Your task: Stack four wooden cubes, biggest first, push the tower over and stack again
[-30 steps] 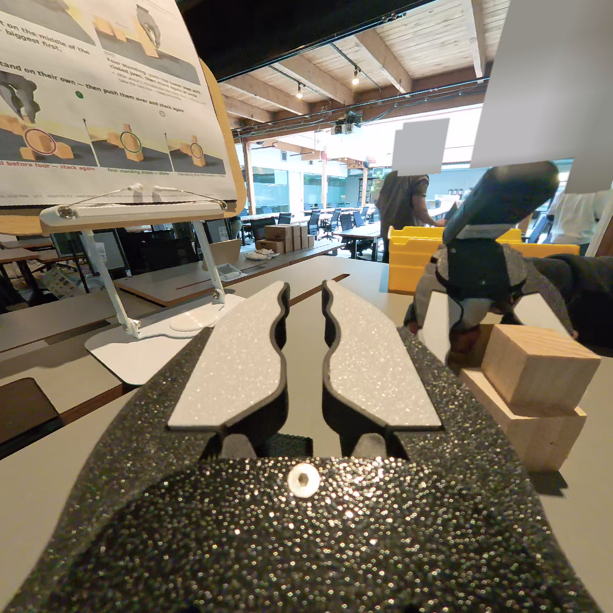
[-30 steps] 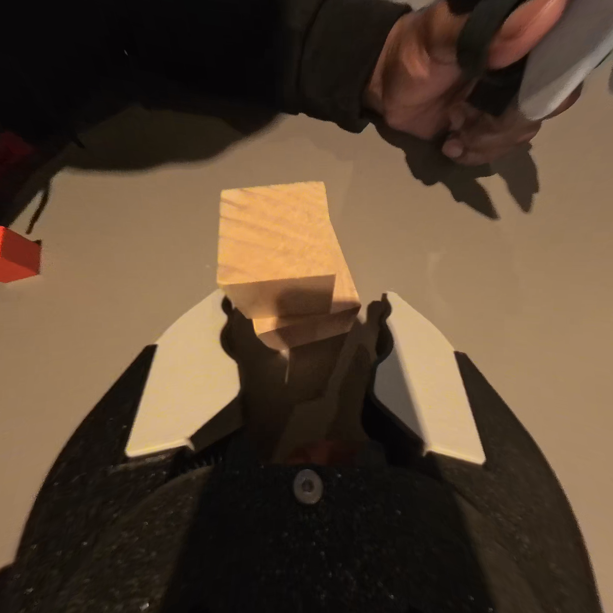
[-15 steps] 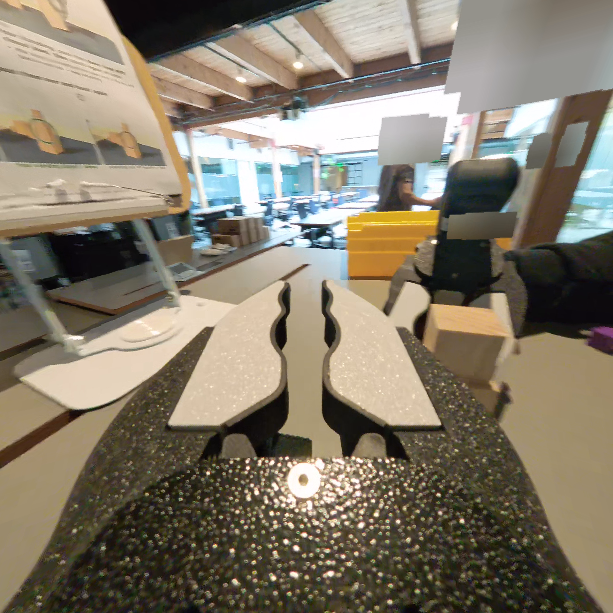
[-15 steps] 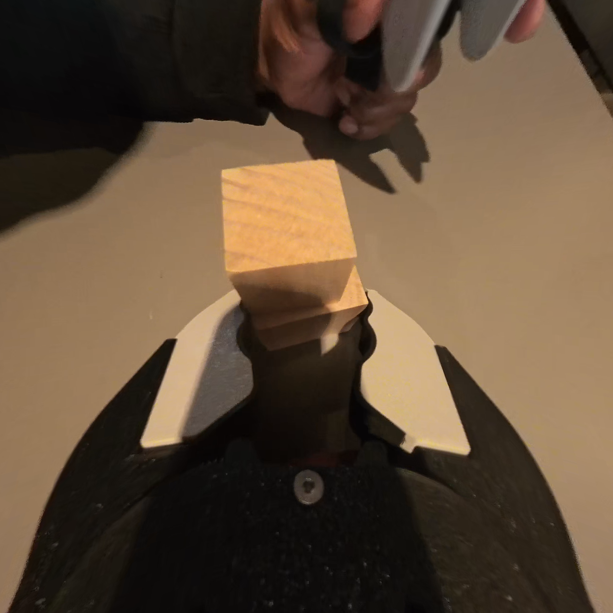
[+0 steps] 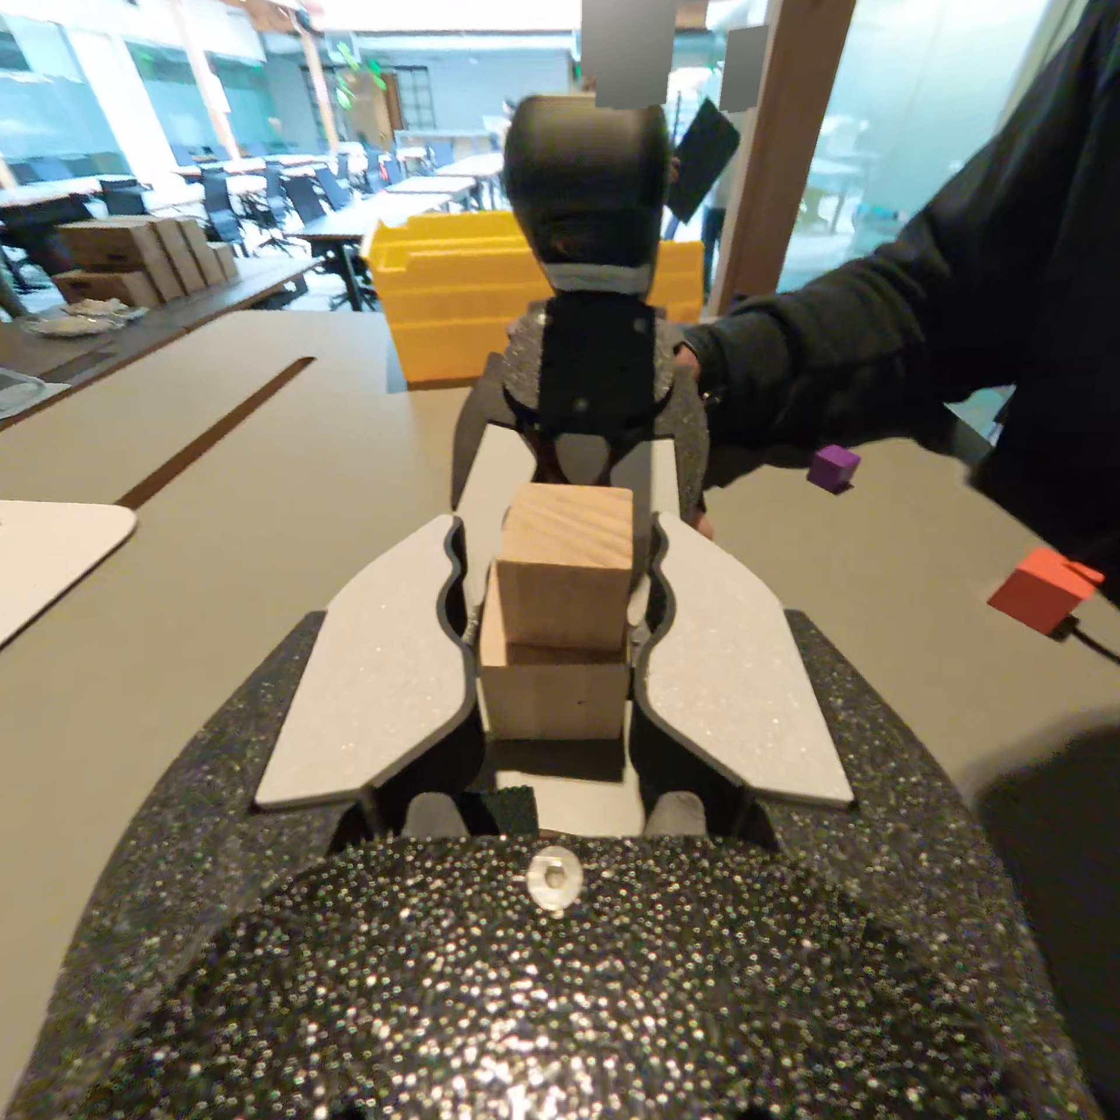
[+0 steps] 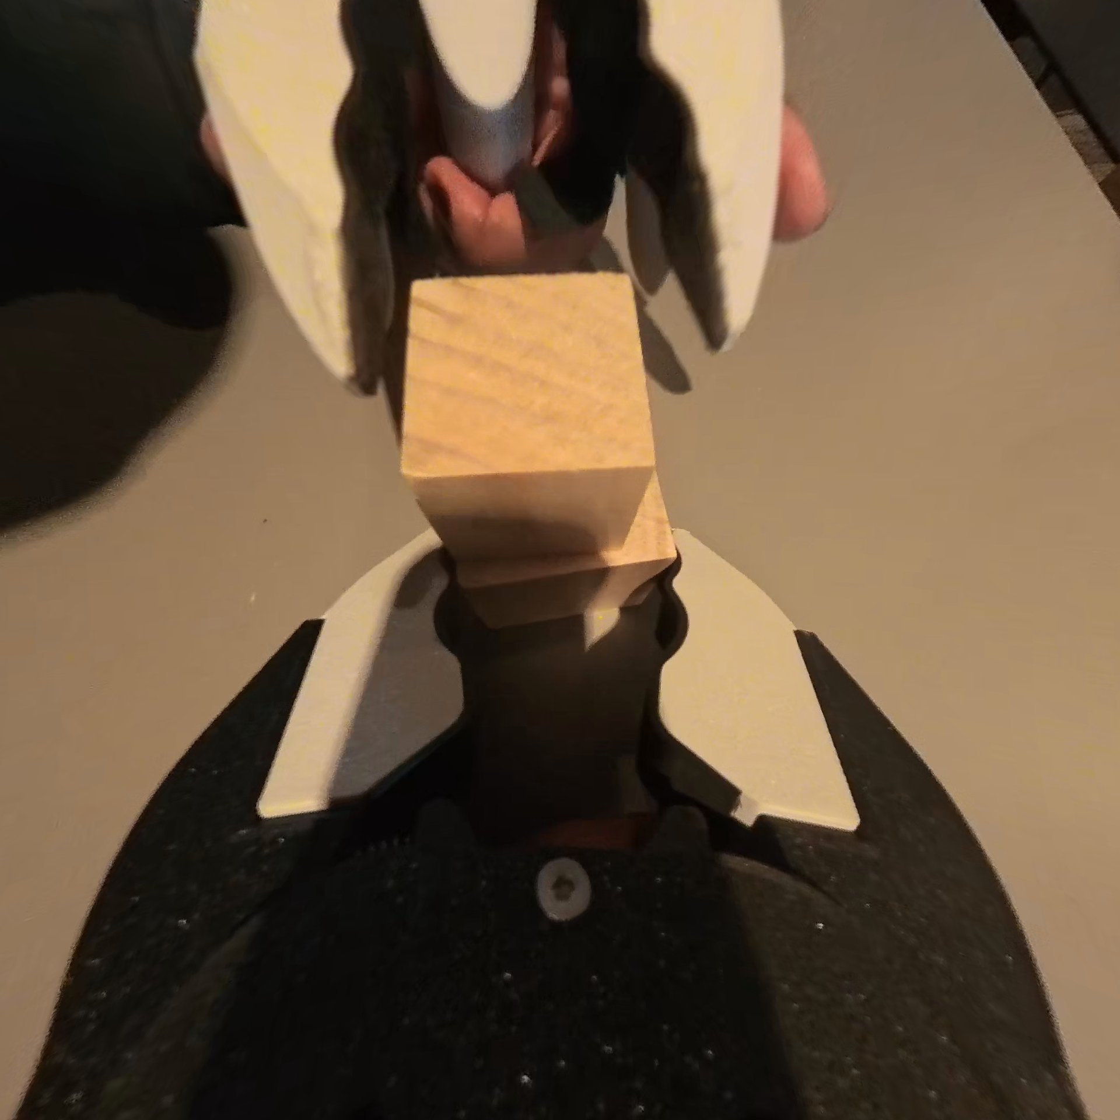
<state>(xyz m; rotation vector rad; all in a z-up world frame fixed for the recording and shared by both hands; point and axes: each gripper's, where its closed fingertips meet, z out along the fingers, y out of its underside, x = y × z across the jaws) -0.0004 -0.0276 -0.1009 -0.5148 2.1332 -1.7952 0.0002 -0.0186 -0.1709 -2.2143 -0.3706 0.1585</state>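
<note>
Two wooden cubes are seen stacked on the grey table [image 5: 254, 533]: upper cube [image 5: 566, 579] set slightly askew on lower cube [image 5: 553, 691]. The left gripper [image 5: 554, 606] is spread wide around the stack, nothing grasped. The right gripper [image 6: 560, 563], opposite, flanks the lower cube; actual contact cannot be told. A red cube [image 5: 1043, 589] and a purple cube [image 5: 834, 468] lie well apart.
</note>
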